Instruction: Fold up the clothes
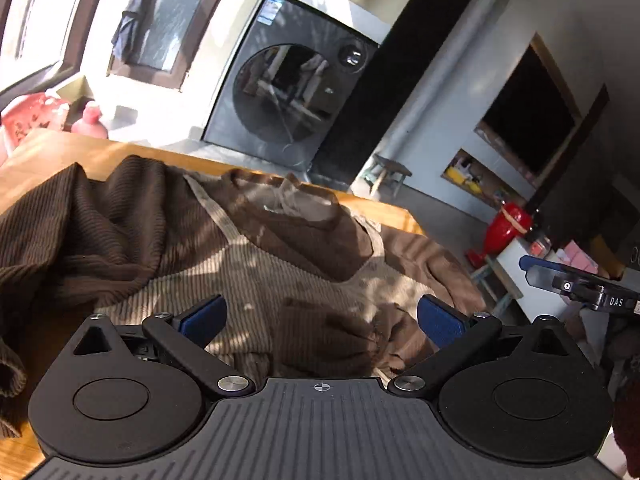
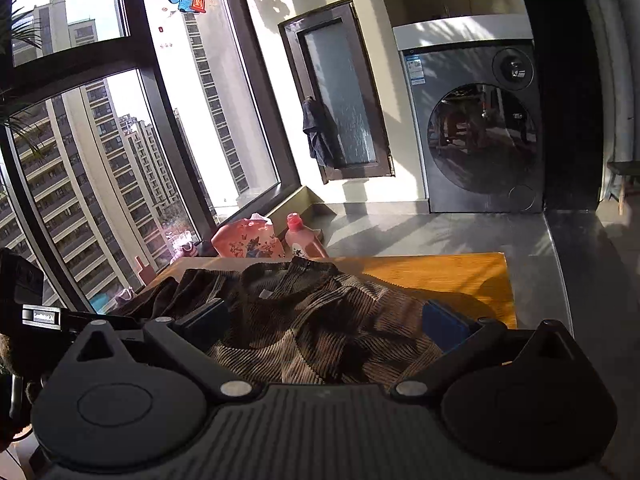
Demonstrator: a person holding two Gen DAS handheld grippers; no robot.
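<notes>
A ribbed sweater (image 1: 256, 256), dark brown with a tan front panel, lies crumpled on the wooden table (image 1: 44, 160). Its neckline faces the far edge and one dark cuff lies just ahead of my left gripper (image 1: 320, 318). That gripper hovers over the sweater's lower part, open, with nothing between its blue pads. The same sweater (image 2: 320, 320) fills the table (image 2: 440, 280) in the right wrist view. My right gripper (image 2: 328, 322) hangs above it, open and holding nothing. The right gripper's tip (image 1: 576, 284) also shows at the far right of the left wrist view.
A grey washing machine (image 2: 476, 132) stands against the far wall. A pink bottle (image 2: 300, 236) and a pink patterned bag (image 2: 248, 240) sit on the floor by the large window (image 2: 100, 140). A small stool (image 1: 388, 172) and a red vase (image 1: 508, 228) are at right.
</notes>
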